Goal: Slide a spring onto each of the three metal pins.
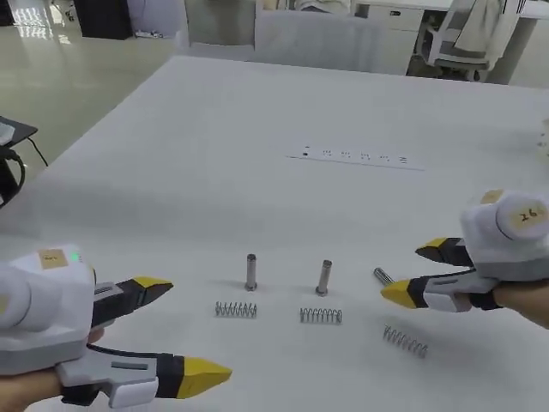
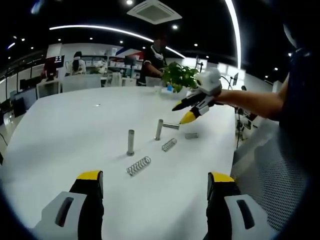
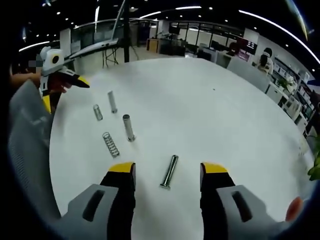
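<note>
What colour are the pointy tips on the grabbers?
Yellow. Both the left gripper and right gripper have yellow tips, clearest in the head view.

Upright: left pin [image 1: 251, 272], middle pin [image 1: 323, 278]. Lying flat: right pin [image 1: 383, 276]. Loose beside pins: left spring [image 1: 236, 310], middle spring [image 1: 321, 316], right spring [image 1: 405, 341].

White worktable [image 1: 257, 129], narrow marked strip [image 1: 356, 158] on its top, green plant [image 2: 179, 76], office chair [image 1: 463, 39] beyond

1. A round pale-yellow sticker [image 1: 525, 215] on the right gripper [image 1: 407, 272] carries two dark handwritten characters, perhaps "16", but they are blurred.
2. A small yellow label [image 1: 51, 257] on the left gripper [image 1: 193, 328] bears marks too small to read.
3. A row of tiny dark printed marks [image 1: 356, 157] on the white table [image 1: 257, 129] is illegible.
</note>
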`<state>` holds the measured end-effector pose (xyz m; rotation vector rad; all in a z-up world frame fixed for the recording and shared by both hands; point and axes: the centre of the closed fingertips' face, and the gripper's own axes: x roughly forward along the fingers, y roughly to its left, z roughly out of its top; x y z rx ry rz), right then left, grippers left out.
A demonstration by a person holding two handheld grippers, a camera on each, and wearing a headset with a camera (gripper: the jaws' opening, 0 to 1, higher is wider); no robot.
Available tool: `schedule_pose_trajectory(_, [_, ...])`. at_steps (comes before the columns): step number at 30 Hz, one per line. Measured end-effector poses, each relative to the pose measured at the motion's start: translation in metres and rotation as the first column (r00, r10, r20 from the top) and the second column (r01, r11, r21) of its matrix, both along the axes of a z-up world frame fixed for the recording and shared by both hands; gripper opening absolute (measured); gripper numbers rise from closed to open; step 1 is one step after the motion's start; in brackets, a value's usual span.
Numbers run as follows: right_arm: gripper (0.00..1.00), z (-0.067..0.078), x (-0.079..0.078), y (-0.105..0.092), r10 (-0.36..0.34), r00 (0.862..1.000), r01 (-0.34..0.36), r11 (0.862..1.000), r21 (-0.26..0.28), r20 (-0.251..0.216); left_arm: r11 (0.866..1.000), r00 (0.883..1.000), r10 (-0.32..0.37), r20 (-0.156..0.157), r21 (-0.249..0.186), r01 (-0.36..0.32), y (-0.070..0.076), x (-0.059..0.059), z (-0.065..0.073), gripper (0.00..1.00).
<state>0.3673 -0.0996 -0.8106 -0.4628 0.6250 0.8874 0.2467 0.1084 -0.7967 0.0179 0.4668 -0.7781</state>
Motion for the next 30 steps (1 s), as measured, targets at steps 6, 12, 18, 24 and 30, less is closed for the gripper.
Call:
schedule_pose_trajectory(6, [0.45, -0.006, 0.011, 0.003, -0.02, 1.0, 0.02, 1.0, -0.019, -0.019, 1.0, 1.0, 0.004, -0.001, -0.002, -0.004, 0.0, 0.0, 0.0, 0.82])
schedule_pose_trajectory(12, [0.39, -0.012, 0.013, 0.005, -0.023, 0.999, 0.021, 0.999, -0.045, -0.034, 1.0, 1.0, 0.007, -0.002, -0.005, -0.007, 0.001, 0.001, 0.0, 0.82])
schedule_pose_trajectory(18, [0.33, -0.018, 0.016, 0.006, -0.038, 0.998, 0.034, 0.997, -0.074, -0.054, 1.0, 1.0, 0.006, -0.004, -0.007, -0.006, 0.001, 0.001, -0.001, 0.82])
schedule_pose_trajectory(24, [0.25, -0.022, 0.019, 0.008, -0.052, 0.996, 0.045, 0.994, -0.098, -0.077, 1.0, 1.0, 0.006, -0.005, -0.008, -0.006, 0.002, 0.001, -0.001, 0.82])
schedule_pose_trajectory(30, [0.18, -0.028, 0.022, 0.008, -0.071, 0.992, 0.059, 0.991, -0.118, -0.1, 1.0, 1.0, 0.007, -0.007, -0.009, -0.007, 0.002, 0.001, -0.001, 0.82])
